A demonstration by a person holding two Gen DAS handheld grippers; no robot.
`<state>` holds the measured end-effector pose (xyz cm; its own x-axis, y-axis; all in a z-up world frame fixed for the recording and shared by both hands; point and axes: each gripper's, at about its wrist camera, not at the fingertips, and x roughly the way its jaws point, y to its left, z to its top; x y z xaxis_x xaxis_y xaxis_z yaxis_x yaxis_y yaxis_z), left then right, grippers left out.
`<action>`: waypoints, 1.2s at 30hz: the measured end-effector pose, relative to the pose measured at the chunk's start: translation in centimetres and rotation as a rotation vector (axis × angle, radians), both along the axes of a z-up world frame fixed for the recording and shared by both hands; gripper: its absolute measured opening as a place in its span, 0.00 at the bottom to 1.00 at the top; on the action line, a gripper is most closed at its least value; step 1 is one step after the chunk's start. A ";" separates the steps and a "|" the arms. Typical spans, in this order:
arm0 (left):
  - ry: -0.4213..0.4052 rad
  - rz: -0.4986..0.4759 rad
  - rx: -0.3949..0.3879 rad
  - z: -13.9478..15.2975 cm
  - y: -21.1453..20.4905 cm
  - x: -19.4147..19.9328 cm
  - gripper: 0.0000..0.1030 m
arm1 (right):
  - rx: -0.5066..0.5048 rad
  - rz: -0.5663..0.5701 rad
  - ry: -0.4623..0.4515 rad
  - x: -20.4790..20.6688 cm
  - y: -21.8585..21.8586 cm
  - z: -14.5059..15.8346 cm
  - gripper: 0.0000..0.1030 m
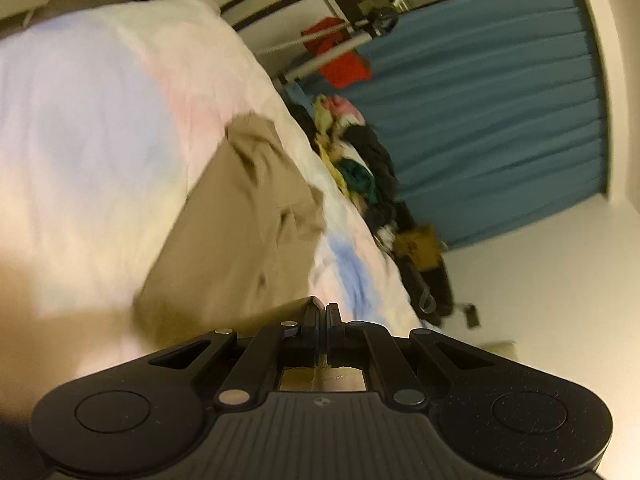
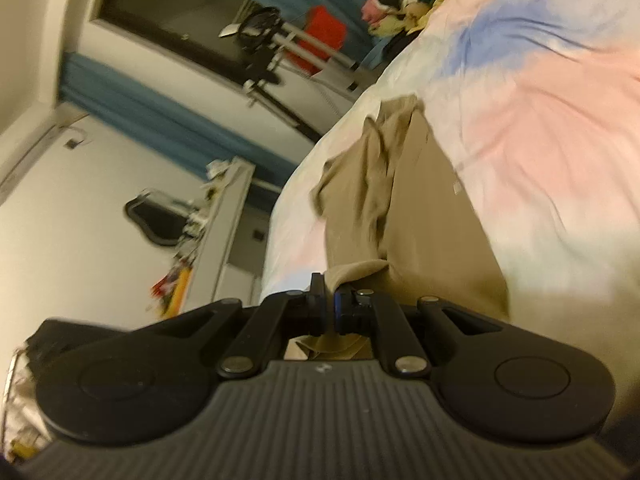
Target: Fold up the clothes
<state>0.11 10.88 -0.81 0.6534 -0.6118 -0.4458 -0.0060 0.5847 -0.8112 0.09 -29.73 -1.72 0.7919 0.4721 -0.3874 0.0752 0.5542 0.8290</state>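
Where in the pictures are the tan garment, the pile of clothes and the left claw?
tan garment (image 1: 240,216), left wrist view, on its flat middle part.
pile of clothes (image 1: 356,168), left wrist view, on the green piece.
left claw (image 1: 323,312), left wrist view, between its closed fingertips.

Close wrist views (shared bed (image 1: 100,120))

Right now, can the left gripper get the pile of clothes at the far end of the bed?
Probably not. The left hand-held gripper is shut on the tan garment, and the clothes pile lies far across the bed.
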 end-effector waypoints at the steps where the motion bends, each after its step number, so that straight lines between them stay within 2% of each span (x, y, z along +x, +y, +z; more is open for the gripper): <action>1: -0.014 0.005 0.032 0.0 -0.5 1.5 0.03 | -0.003 -0.018 0.010 1.4 0.1 -0.2 0.07; 5: -0.095 0.034 0.194 -0.2 -2.6 6.5 0.03 | 0.000 -0.077 0.032 6.8 0.6 -1.9 0.07; 7: -0.105 0.043 0.235 -1.2 -3.4 8.4 0.03 | 0.005 -0.095 0.040 8.6 0.7 -3.1 0.08; 13: -0.154 0.018 0.364 -5.4 -3.9 11.5 0.03 | -0.090 -0.072 0.044 12.9 1.5 -6.7 0.08; 16: -0.160 -0.003 0.383 -7.7 -3.8 12.7 0.03 | -0.147 -0.063 0.055 14.1 1.9 -8.4 0.08; 21: -0.102 -0.026 0.402 -11.6 -4.3 17.2 0.03 | -0.188 -0.066 0.107 17.0 2.2 -11.2 0.08; 25: -0.076 -0.058 0.437 -14.1 -4.8 19.1 0.03 | -0.241 -0.057 0.132 18.5 2.8 -12.8 0.08; 28: -0.076 -0.067 0.455 -14.7 -5.0 19.2 0.03 | -0.284 -0.048 0.134 18.9 3.2 -13.4 0.08; 32: -0.095 -0.078 0.495 -13.8 -5.2 18.3 0.05 | -0.304 -0.034 0.123 18.6 3.2 -13.0 0.07; 34: -0.118 -0.075 0.535 -12.9 -5.6 17.1 0.16 | -0.316 -0.016 0.118 18.4 3.2 -12.7 0.09; 36: -0.151 -0.069 0.589 -11.6 -6.3 15.4 0.46 | -0.324 -0.009 0.114 17.7 3.2 -12.0 0.15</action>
<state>15.52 4.58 -12.44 0.7035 -0.3338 -0.6274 0.1376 0.9301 -0.3406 17.82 -26.50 -13.70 0.7386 0.3033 -0.6020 0.1633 0.7860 0.5963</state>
